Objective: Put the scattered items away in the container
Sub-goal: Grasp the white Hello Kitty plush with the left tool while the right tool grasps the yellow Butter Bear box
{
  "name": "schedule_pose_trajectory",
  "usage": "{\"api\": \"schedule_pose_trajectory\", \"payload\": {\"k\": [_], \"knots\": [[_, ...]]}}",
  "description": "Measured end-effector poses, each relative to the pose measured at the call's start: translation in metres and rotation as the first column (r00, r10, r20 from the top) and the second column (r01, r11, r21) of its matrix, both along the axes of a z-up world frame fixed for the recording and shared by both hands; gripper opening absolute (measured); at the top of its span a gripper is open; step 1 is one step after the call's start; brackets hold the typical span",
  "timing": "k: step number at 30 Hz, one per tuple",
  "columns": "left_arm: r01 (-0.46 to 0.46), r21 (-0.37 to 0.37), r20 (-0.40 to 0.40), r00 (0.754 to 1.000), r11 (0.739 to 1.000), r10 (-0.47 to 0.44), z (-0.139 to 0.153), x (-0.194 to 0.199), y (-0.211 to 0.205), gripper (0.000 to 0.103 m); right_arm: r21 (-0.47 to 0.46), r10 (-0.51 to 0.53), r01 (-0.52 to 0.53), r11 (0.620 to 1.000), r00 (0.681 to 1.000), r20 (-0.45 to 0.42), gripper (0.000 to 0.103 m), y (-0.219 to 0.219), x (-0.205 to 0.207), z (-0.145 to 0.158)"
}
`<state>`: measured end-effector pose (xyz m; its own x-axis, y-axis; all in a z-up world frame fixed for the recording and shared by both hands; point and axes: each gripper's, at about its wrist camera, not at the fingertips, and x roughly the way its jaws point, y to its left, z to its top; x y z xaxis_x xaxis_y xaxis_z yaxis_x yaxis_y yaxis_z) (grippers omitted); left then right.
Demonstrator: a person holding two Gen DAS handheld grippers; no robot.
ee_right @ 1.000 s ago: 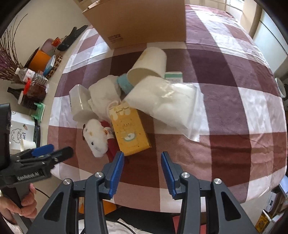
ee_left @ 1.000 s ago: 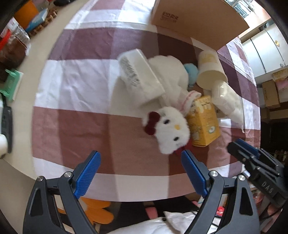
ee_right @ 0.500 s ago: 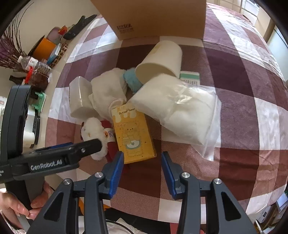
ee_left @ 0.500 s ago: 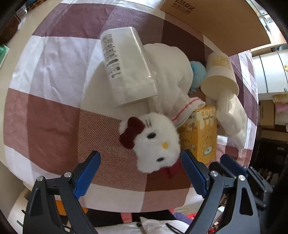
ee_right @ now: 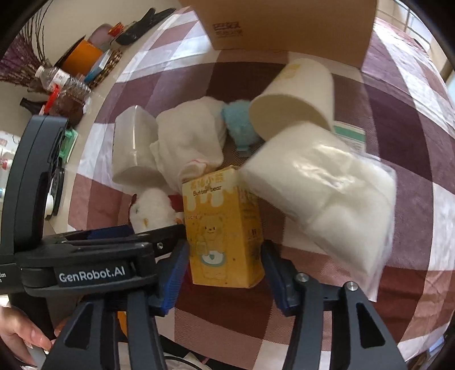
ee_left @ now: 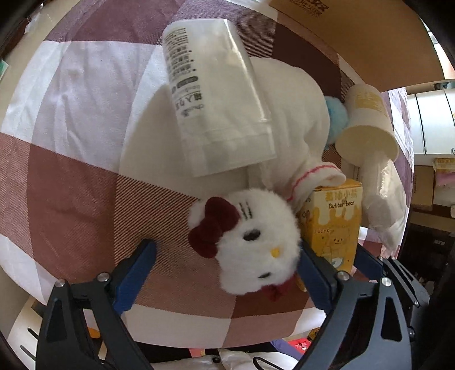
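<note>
Near the cardboard box (ee_right: pixel 287 22), on the checked tabletop (ee_left: pixel 71 185), lies a heap of clutter. Left tool (ee_left: pixel 227 264) is spreading wide around the plush cat head (ee_left: pixel 256 247), its pads not pressing. Right tool (ee_right: pixel 224 273) is opening too, straddling the yellow carton (ee_right: pixel 221 230), which lies on the box's near side beside the plush.

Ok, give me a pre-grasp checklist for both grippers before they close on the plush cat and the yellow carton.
1. Left gripper opening, wide enough for plush cat: ok.
2. Cat centred between left fingers: not ok, it sits against the right-hand one.
3. Right gripper opening, straddles yellow carton: ok.
4. Carton free of neighbours: not ok, the bagged white roll leans on its top.
5. The two grippers clear of each other: cannot tell, they crowd together.
6. Cardboard box open: cannot tell.
</note>
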<state>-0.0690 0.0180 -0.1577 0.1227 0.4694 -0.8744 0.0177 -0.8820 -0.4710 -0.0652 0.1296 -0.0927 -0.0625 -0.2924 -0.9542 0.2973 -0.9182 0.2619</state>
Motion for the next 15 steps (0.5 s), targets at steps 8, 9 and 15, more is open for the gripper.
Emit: {"api": "schedule_pose_trajectory", "payload": {"k": [8, 9, 15], "knots": [[0.010, 0.022, -0.002, 1.000, 1.000, -0.010, -0.004, -0.001, -0.006, 0.099, -0.017, -0.004, 0.004, 1.000, 1.000, 0.006, 0.058, 0.009, 0.001, -0.001], [0.007, 0.027, 0.002, 1.000, 1.000, -0.008, -0.004, -0.002, -0.007, 0.100, -0.019, -0.016, 0.016, 1.000, 1.000, 0.004, 0.058, 0.013, 0.000, 0.000], [0.005, 0.023, 0.000, 1.000, 1.000, -0.005, -0.005, -0.003, -0.004, 0.100, -0.001, -0.025, 0.025, 1.000, 1.000, -0.001, 0.058, 0.014, -0.002, 0.002]]}}
